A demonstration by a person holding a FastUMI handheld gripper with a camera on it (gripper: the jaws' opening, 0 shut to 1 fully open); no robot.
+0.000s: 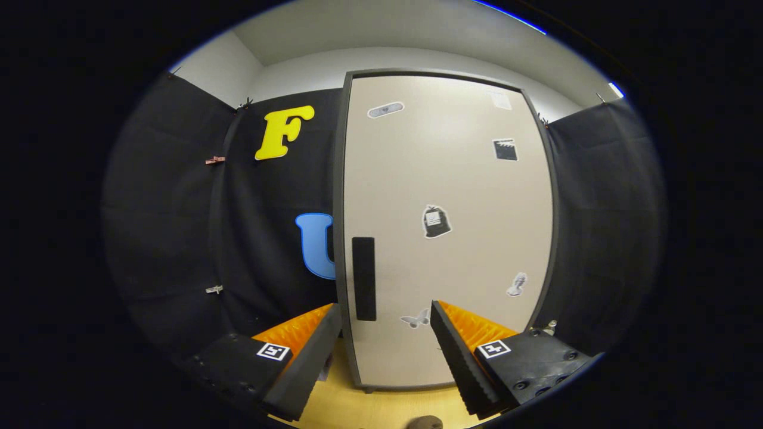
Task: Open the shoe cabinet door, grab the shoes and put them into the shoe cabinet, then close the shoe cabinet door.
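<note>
I had the shoe cabinet (447, 238) straight ahead of me, standing upright on the pale wooden floor (381, 408) against the black cloth wall (179, 226) of the booth. Its beige door (465, 179) was shut flush in the dark frame, filling the cabinet's front. The door carried several small stickers (436, 221) scattered over its face. A black vertical handle (363, 278) sat low on the door's left side, close to the frame edge.

My gripper (384, 333) hung in front of the cabinet's lower part with its fingers (307, 363) spread wide apart and nothing between them. The left finger pointed toward the door's left edge near the handle's bottom end, the right one toward the lower middle of the door. I could not tell whether either fingertip touched the door.

A small dark rounded thing (424, 423) lay on the floor nearest me, between the fingers; I could not make out what it was.
</note>
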